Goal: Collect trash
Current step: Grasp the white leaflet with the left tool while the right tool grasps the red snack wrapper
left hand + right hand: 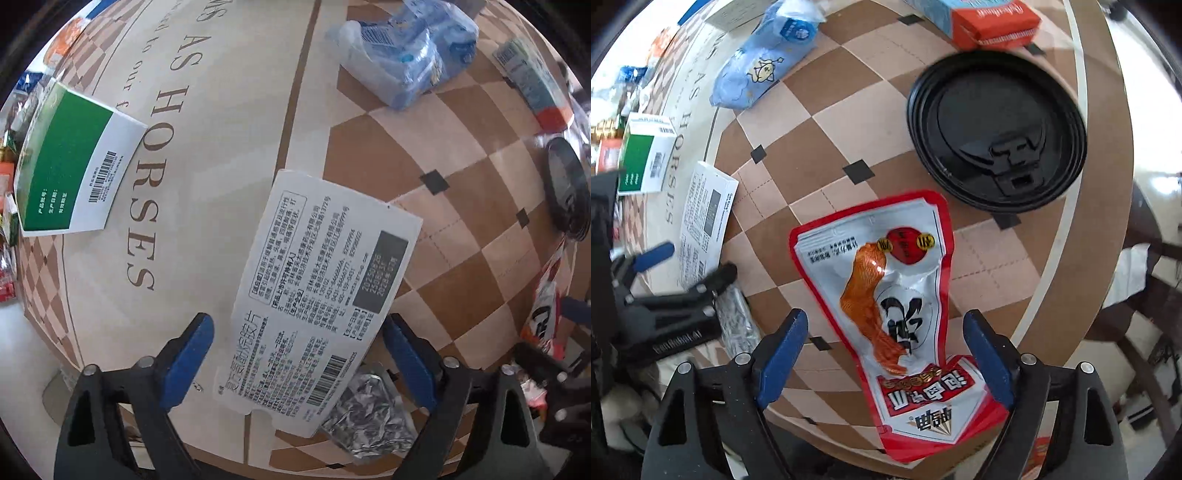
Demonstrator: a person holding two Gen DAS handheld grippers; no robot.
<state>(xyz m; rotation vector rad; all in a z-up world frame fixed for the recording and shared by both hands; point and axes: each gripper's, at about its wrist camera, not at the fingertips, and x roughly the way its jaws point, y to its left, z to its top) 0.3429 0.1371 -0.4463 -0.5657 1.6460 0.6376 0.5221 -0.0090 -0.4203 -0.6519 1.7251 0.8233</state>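
The left gripper (299, 354) stands wide, its blue pads either side of a flattened white medicine box (317, 295) that lies print-up on the table; neither pad touches it. A crumpled foil blister pack (369, 417) lies just beside the box's near corner, partly under it. The right gripper (886, 354) is likewise wide, straddling a red-and-white snack pouch (886, 314) that lies flat and overhangs the edge of the checkered tablecloth (820, 110). Neither gripper holds anything.

By my reading, the step in hand is the approach: each gripper is lined up over one piece of trash and nothing has been grasped. Both pieces are thin and flat, so the next move likely calls for lowering until a pad can get under an edge, then closing; the pouch's overhang looks the easier purchase.

Farther out, the left view shows a green-and-white carton (74, 162) near the printed lettering and a blue tissue pack (406, 51) beyond. The right view alone shows plainly the black cup lid (997, 129) and an orange box (993, 22); no bin appears in either.
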